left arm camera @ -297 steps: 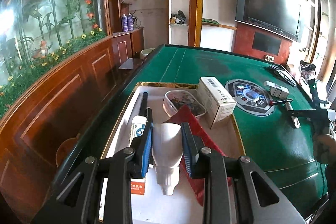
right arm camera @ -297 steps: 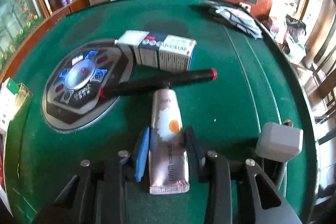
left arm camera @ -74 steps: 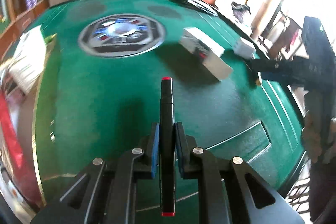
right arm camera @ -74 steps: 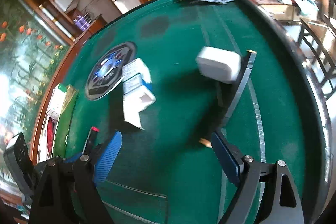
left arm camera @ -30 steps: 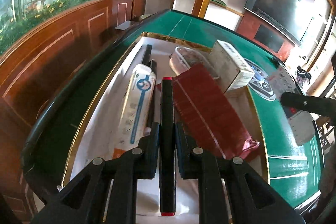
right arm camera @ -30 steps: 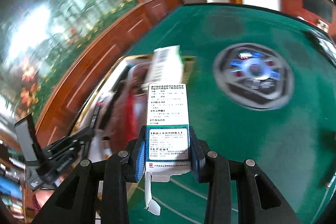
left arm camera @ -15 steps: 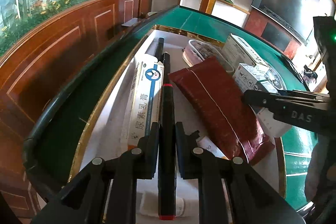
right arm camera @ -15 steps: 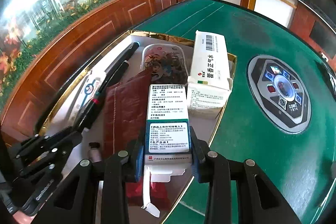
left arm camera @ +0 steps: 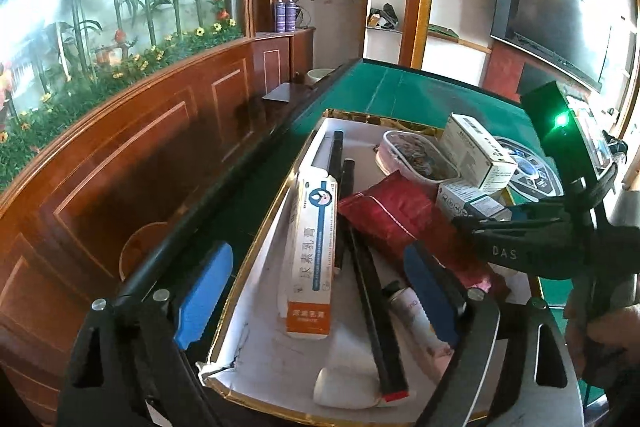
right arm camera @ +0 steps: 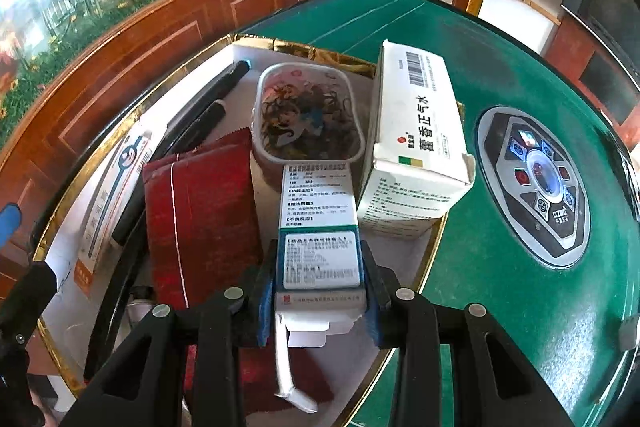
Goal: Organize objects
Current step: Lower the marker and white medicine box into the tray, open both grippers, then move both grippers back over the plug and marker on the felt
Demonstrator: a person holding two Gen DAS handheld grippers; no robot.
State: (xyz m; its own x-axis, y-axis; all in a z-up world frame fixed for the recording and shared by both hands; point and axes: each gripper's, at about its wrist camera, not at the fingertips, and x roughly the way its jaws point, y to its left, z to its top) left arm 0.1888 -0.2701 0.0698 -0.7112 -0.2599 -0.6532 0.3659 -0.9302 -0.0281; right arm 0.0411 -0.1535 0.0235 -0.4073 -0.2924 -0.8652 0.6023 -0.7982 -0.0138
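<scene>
My left gripper (left arm camera: 318, 293) hangs over the near end of the white, gold-rimmed tray (left arm camera: 256, 347), its jaws opening wide. The black marker (left arm camera: 372, 307) with a red end lies loose in the tray between the blue pads (left arm camera: 206, 293), touching neither. My right gripper (right arm camera: 318, 291) is shut on a small white and teal medicine box (right arm camera: 320, 239), held tilted down over the tray (right arm camera: 400, 251) beside a big white box (right arm camera: 416, 131). The left wrist view also catches that right gripper (left arm camera: 520, 227) at the right, with the small box (left arm camera: 468, 199) in it.
The tray also holds a long ointment box (left arm camera: 312, 251), a red pouch (left arm camera: 400, 223), a white tube (left arm camera: 412, 311), two more black pens (left arm camera: 340, 163) and a clear tub of hair ties (right arm camera: 308, 115). Green table felt (right arm camera: 500, 307) with a round control panel (right arm camera: 540, 179) lies right; wood panelling stands left.
My left gripper's jaws have spread apart and let go of the black marker, which now lies in the tray. The right gripper has come down closer over the tray with its box.
</scene>
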